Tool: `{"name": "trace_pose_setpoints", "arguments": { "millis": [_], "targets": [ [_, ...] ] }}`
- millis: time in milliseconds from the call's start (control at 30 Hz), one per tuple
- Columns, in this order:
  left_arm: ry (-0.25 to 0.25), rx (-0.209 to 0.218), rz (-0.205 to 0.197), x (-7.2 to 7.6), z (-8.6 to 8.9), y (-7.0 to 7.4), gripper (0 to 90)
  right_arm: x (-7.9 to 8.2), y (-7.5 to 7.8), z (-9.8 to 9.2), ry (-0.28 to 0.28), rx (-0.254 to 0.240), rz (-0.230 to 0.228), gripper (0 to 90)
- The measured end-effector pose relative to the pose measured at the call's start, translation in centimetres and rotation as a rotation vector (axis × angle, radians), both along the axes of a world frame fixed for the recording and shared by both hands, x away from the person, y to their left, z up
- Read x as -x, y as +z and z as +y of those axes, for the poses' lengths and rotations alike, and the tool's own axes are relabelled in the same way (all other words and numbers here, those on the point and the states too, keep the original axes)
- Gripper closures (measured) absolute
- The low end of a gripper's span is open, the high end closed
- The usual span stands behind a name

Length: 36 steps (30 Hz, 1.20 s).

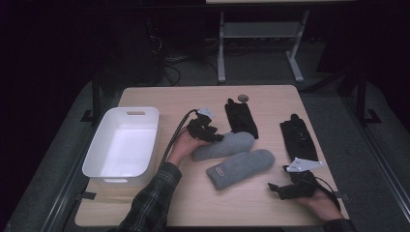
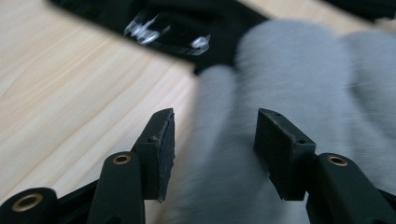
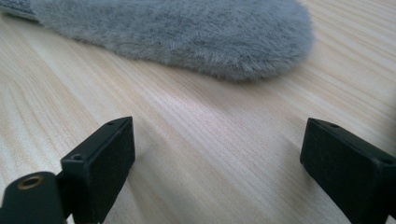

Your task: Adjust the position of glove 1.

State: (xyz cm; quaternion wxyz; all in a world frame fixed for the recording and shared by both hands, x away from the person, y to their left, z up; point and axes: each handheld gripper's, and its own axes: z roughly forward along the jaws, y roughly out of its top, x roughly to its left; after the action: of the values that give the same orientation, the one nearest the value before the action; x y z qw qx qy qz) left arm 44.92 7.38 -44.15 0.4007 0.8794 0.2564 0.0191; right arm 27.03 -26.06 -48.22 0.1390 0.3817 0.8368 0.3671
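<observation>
On the pale wooden worktop [image 1: 145, 203], the left gripper [image 1: 216, 137] is hovering at the cuff end of a soft grey fleece mitten [image 1: 225, 145] that is lying near the middle of the worktop, and in the left gripper view the fuzzy grey fabric [image 2: 219, 177] is sitting between its two black jaws, which are standing partly apart with their pads not pressing on it. A second grey fleece mitten [image 1: 240, 167] with a small red label on its cuff is lying just in front of the first, touching it or nearly so, closer to the near edge. The right gripper [image 1: 276, 189] is resting low near the near right corner of the worktop, its jaws standing wide open over bare wood, and in the right gripper view the rounded tip of the labelled mitten [image 3: 187, 32] is lying ahead of them, apart from both pads. A black glove [image 1: 241, 118] is lying flat towards the far edge, just beyond the first mitten, and another black glove [image 1: 298, 137] is lying along the right edge, beyond the right gripper. A white rectangular plastic tub [image 1: 94, 159] is sitting by the left edge of the worktop.
</observation>
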Motion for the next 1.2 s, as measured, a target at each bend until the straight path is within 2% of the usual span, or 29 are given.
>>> {"name": "trace_pose_setpoints", "arguments": {
  "millis": [67,167,233,333,433,533,567,633,800,867,900,933,1033,1133,1200],
  "targets": [
    [-0.039,0.012,0.001,0.4,-0.4,0.2,45.8,0.0,0.0,0.0,0.0,0.0,0.0,10.0],
    [-0.101,-0.013,0.015,0.7,-0.9,-0.2,44.6,0.0,0.0,0.0,0.001,0.005,0.0,10.0],
    [-0.124,-0.026,0.023,0.9,-1.1,-0.7,43.4,0.0,0.0,0.0,0.001,0.004,0.0,10.0],
    [-0.131,-0.047,0.007,1.1,-1.3,-1.3,44.8,0.0,0.0,0.0,0.001,0.004,0.0,10.0],
    [-0.142,-0.086,-0.021,1.3,-1.4,-1.6,55.5,0.0,0.0,0.0,0.001,0.004,0.0,10.0],
    [-0.16,-0.097,-0.046,1.3,-1.4,-1.6,74.8,0.0,0.0,0.0,0.002,0.005,-0.001,10.0],
    [-0.16,-0.095,-0.056,1.4,-1.4,-1.6,79.8,0.0,0.0,0.0,0.002,0.005,-0.001,10.0],
    [-0.143,-0.105,-0.045,1.5,-1.4,-1.2,84.4,0.0,0.0,0.0,0.002,0.005,-0.001,10.0],
    [-0.081,-0.131,-0.045,2.3,-1.5,0.4,86.0,0.0,0.0,0.0,0.0,0.002,0.0,10.0],
    [-0.062,-0.124,-0.054,2.7,-1.3,1.2,86.0,0.0,0.0,0.0,0.0,0.001,0.0,10.0],
    [-0.056,-0.117,-0.048,2.8,-1.3,1.6,86.1,0.0,0.0,0.0,0.0,0.002,0.0,10.0],
    [-0.039,-0.083,-0.037,3.1,-1.2,2.2,86.0,0.0,0.0,0.0,0.0,0.004,0.0,10.0],
    [-0.024,-0.045,-0.003,3.6,-1.0,3.6,86.1,0.0,0.0,0.0,0.001,0.005,-0.002,10.0],
    [-0.022,-0.013,0.021,4.4,-1.1,4.8,86.1,0.0,0.0,0.0,0.002,0.004,-0.001,10.1],
    [-0.014,-0.01,0.034,5.0,-1.3,5.5,86.0,0.0,0.0,0.0,0.001,0.005,-0.003,10.0]
  ]
}}
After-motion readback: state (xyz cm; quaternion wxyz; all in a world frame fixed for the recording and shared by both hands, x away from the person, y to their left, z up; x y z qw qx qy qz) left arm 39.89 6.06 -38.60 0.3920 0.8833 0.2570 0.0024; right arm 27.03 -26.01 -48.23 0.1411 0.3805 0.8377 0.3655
